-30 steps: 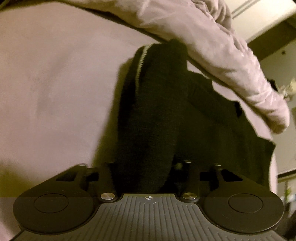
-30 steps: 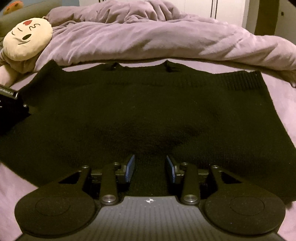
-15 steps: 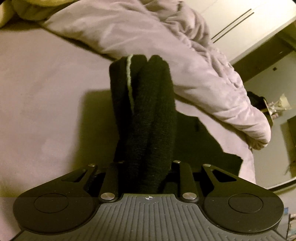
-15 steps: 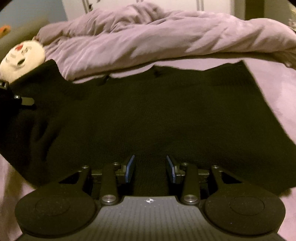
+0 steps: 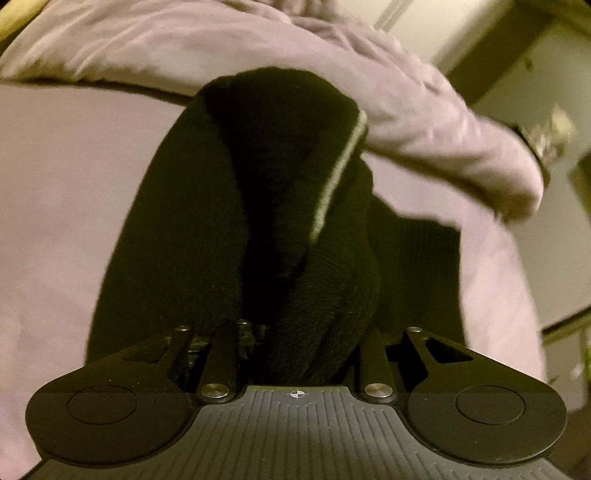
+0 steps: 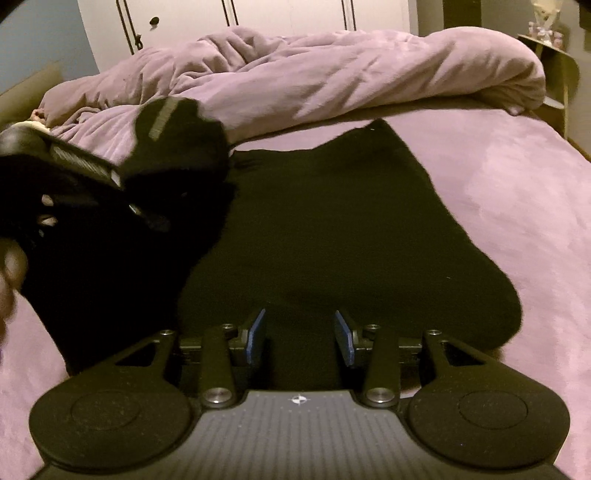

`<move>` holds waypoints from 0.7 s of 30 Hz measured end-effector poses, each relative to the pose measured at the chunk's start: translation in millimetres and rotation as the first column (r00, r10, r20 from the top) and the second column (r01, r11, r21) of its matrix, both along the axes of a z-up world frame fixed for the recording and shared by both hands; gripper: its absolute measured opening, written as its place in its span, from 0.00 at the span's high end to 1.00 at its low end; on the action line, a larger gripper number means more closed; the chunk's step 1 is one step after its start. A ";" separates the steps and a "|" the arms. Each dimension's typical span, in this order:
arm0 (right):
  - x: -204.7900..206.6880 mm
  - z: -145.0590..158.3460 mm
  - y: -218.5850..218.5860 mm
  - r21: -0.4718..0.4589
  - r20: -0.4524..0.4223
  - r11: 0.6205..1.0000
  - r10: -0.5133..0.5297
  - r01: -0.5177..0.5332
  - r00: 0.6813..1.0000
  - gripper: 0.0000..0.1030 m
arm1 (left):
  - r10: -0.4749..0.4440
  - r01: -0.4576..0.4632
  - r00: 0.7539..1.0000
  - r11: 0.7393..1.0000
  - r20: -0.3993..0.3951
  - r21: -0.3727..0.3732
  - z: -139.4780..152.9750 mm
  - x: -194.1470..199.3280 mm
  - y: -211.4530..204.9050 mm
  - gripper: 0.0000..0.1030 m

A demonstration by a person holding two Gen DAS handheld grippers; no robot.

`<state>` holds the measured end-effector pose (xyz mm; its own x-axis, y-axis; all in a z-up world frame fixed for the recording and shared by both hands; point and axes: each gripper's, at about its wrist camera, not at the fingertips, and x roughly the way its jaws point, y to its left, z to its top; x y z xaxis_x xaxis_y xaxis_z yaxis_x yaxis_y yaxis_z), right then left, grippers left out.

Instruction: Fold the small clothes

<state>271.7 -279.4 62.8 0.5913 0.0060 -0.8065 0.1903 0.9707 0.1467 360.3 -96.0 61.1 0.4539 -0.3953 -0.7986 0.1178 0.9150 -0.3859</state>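
Observation:
A black knit garment [image 6: 332, 229] lies spread on the purple bed sheet [image 6: 509, 177]. My left gripper [image 5: 295, 332] is shut on the garment's left edge [image 5: 280, 206], a bunched part with a grey stripe, lifted above the bed; its fingertips are hidden in the cloth. In the right wrist view the left gripper [image 6: 85, 166] shows at the left holding that raised part over the garment. My right gripper [image 6: 301, 336] is open, blue pads [image 6: 256, 334] apart, low over the garment's near edge, holding nothing.
A crumpled purple duvet [image 6: 314, 74] lies along the far side of the bed. White wardrobe doors [image 6: 258, 14] stand behind it. A small shelf with objects [image 6: 550, 40] is at the far right. The person's hand [image 6: 9, 266] shows at the left edge.
My left gripper has lifted the garment's left edge and carried it up and to the right over the garment. The right gripper has stayed open at the near edge.

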 end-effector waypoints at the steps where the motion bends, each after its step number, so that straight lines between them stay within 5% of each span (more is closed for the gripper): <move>1: 0.5 -1.1 -2.0 0.000 -0.004 1.000 -0.004 0.004 1.000 0.61 | -0.008 0.008 1.000 1.000 0.000 0.023 -6.6 -1.9 -5.6 0.68; 4: -0.3 -3.2 -7.3 0.008 -0.014 1.000 -0.020 0.020 1.000 0.61 | -0.070 0.069 0.997 0.996 0.032 0.049 -17.0 -6.4 -14.4 0.42; 7: -0.6 -2.7 -10.2 0.018 -0.009 0.999 -0.027 0.027 1.000 0.60 | -0.140 0.137 0.989 0.988 0.046 0.068 -0.4 -14.6 -12.9 0.28; 13: -4.1 -2.2 -8.8 0.024 -0.011 0.999 -0.023 0.023 1.000 0.59 | -0.098 0.103 0.994 0.989 0.045 -0.108 37.0 -45.2 40.6 0.20; 21: 1.3 2.5 0.5 0.046 -0.004 0.999 -0.025 0.025 1.000 0.57 | 0.160 -0.158 0.987 0.986 -0.032 0.053 6.5 -48.8 115.5 0.22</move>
<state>273.0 -278.8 65.3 0.5890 0.0283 -0.8076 0.2149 0.9579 0.1903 311.5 19.5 67.7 0.4787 -0.2795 -0.8323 -0.0438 0.9392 -0.3406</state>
